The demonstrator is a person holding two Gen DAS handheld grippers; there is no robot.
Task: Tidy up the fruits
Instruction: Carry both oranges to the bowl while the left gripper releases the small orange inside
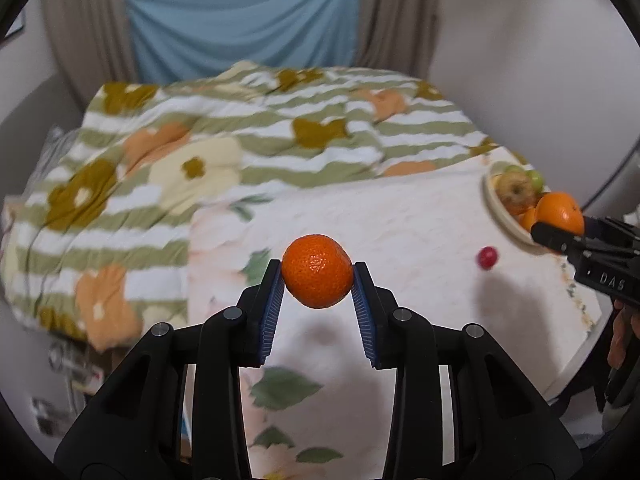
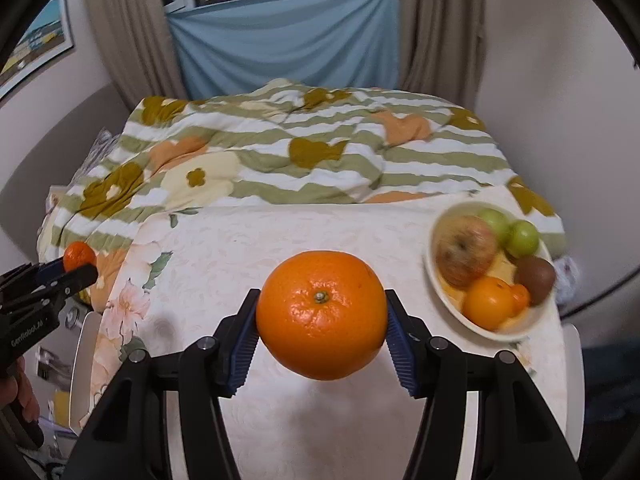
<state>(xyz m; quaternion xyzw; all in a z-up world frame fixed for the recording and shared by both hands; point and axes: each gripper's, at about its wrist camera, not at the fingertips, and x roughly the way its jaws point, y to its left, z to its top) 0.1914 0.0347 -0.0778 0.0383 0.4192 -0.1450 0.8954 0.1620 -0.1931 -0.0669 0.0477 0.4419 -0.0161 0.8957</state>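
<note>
**A:** Grip status first. Left gripper [image 1: 318, 280] clenched on small mandarin [image 1: 317, 276], pads touching both sides, fruit held clear above tablecloth [image 1: 400, 232]. Right gripper [image 2: 321, 320] clenched on big orange [image 2: 321, 314], stem end facing cam, also lifted off cloth.

**B:** So both loaded. Step?

**A:** Judged: mid-transport, carry-to-bowl phase. Bowl [image 2: 436, 280] sits at table's right side, near far edge. Holds apple [image 2: 464, 254], two green fruits [image 2: 520, 238], kiwi [image 2: 536, 274], another orange [image 2: 488, 306]. Fairly full already.

**B:** Next move needs?

**A:** Right gripper is closer; from left cam its orange looks just beside the bowl rim. Needs swing right, lower over a gap, then release gently. Free room looks best at front-left of bowl, beside apple. Big orange may roll off the pile, so set low, don't drop. Left mandarin waits or follows w/ clearance.

**B:** Stray items?

**A:** One small red fruit [image 1: 487, 258] on cloth, between left gripper and bowl. Not yet collected.

**B:** Edges?

**A:** Bowl near right table edge; bump risk. Center of cloth open. Quilted bed [image 2: 300, 152] just beyond far edge.
</note>
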